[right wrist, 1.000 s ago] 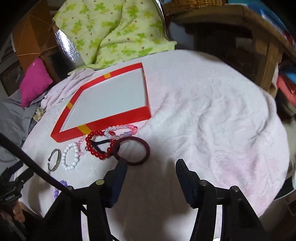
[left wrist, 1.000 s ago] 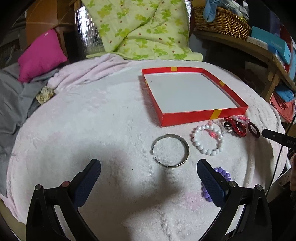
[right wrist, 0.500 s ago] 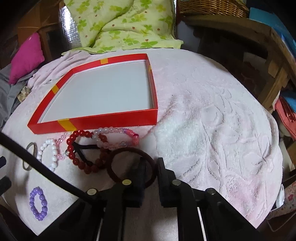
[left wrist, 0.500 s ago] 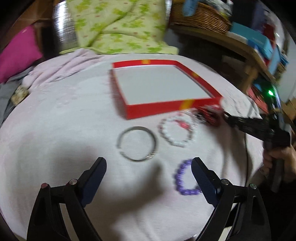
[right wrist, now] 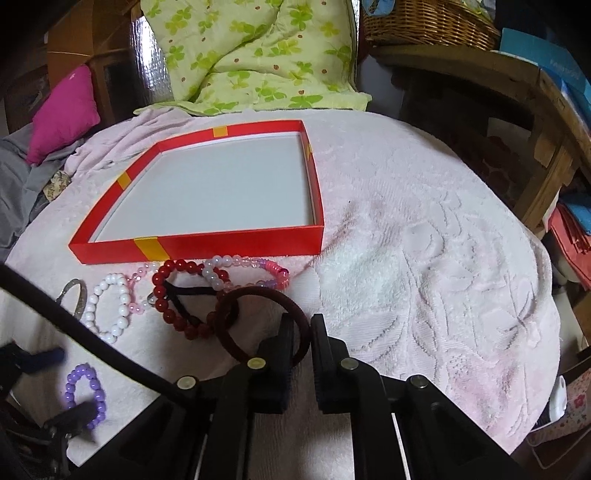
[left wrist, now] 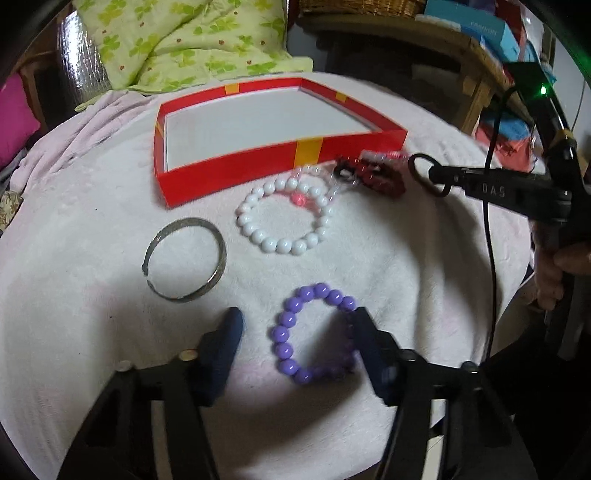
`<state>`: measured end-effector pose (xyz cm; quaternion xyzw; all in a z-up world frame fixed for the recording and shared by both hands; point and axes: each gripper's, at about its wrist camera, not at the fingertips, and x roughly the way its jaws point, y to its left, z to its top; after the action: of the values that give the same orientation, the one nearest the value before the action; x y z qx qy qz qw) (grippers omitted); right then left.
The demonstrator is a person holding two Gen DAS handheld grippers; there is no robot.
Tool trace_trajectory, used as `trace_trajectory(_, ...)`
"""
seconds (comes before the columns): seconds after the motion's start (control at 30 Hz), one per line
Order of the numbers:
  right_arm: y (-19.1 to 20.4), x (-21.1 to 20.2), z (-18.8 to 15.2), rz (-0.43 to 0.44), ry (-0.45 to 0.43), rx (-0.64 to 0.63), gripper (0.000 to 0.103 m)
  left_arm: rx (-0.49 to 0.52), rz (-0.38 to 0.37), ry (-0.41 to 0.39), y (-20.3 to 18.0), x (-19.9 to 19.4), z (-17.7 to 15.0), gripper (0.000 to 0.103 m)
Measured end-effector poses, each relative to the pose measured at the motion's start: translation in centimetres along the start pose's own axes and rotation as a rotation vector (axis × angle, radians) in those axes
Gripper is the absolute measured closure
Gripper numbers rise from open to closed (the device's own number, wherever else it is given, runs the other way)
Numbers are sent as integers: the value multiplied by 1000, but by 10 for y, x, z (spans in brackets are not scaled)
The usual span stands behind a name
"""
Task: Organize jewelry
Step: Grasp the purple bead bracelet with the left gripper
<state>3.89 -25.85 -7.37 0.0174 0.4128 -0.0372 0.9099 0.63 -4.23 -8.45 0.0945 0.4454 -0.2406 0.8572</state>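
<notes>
A shallow red box (left wrist: 236,173) with a white floor lies on the pink towel; it also shows in the right wrist view (right wrist: 236,240). Before it lie a silver bangle (left wrist: 184,258), a white bead bracelet (left wrist: 284,218), a red bead bracelet (right wrist: 177,295), a pink bead bracelet (right wrist: 251,269) and a purple bead bracelet (left wrist: 310,332). My left gripper (left wrist: 295,336) is open, its fingers either side of the purple bracelet. My right gripper (right wrist: 303,332) is shut on a dark red hair tie (right wrist: 258,321), lifted slightly in the left wrist view (left wrist: 424,173).
The round table carries a pink towel (right wrist: 424,258). A green quilt (right wrist: 251,55) lies behind, a magenta cushion (right wrist: 66,110) at the left, a wooden shelf with a basket (right wrist: 428,22) at the right. A black cable (right wrist: 92,339) crosses the lower left.
My left gripper moved right and down around the purple bracelet and narrowed. My right gripper closed on the dark red hair tie.
</notes>
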Motion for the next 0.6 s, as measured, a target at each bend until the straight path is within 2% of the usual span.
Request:
trace_trajectory(0.07,-2,-5,0,5,-11,3,93,20,24,3,-3,1,0,75)
trace_trajectory(0.17,-1,-12,0,5,-27,-3,93,28,31,-7,-5,-1,-1,93)
trace_trajectory(0.27,0,-20,-1,8,-43,-8,93,38,25,-28,-9,-8,0,93)
trace_trajectory(0.6,5,-54,8,6,-129,-18,93,77,68,-133,-18,-41,10,94)
